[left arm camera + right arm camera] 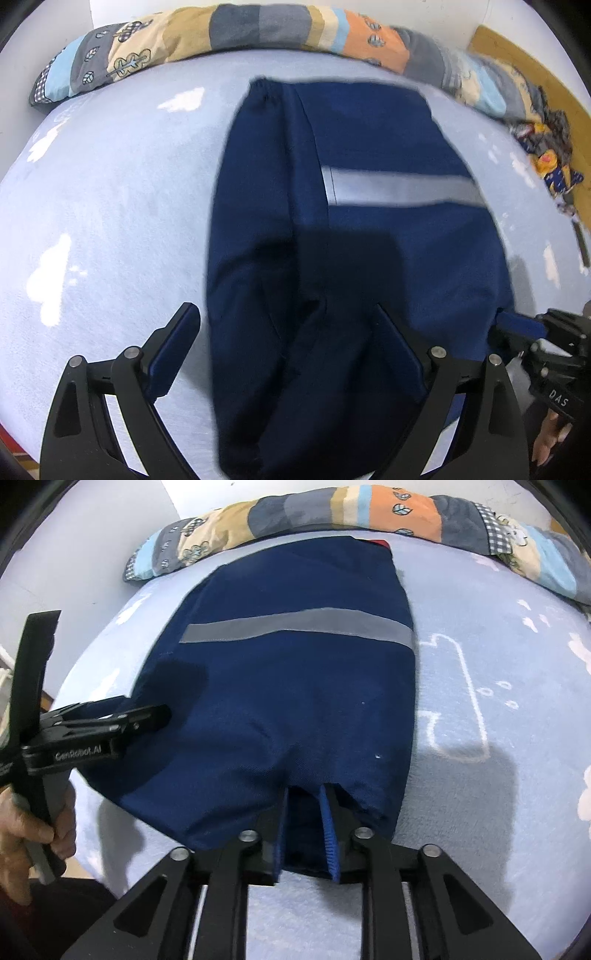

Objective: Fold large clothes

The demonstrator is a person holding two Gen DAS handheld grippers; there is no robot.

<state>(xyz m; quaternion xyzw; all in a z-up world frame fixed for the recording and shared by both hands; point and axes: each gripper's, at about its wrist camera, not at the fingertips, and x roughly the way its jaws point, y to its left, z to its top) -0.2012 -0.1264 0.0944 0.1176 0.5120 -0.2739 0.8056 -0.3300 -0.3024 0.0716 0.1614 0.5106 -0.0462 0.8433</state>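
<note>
Fingers of left gripper [284, 343] spread wide over near edge of navy garment [354, 236], gripping nothing. Right gripper [306, 823] fingers part-open w/ garment hem between them; can't tell if pads press it. Garment lies folded, grey reflective stripe [295, 627] across it, on pale-blue bedsheet [498, 738] w/ white cloud print. Patchwork quilt [258, 33] rolled along far edge, against white wall [110, 524].

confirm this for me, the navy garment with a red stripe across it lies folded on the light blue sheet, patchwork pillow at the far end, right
Not quite: the stripe across the navy garment is grey, not red, as the right wrist view shows plainly. The rest stands: the garment lies folded on the light blue sheet, with the patchwork pillow at the far end.
</note>
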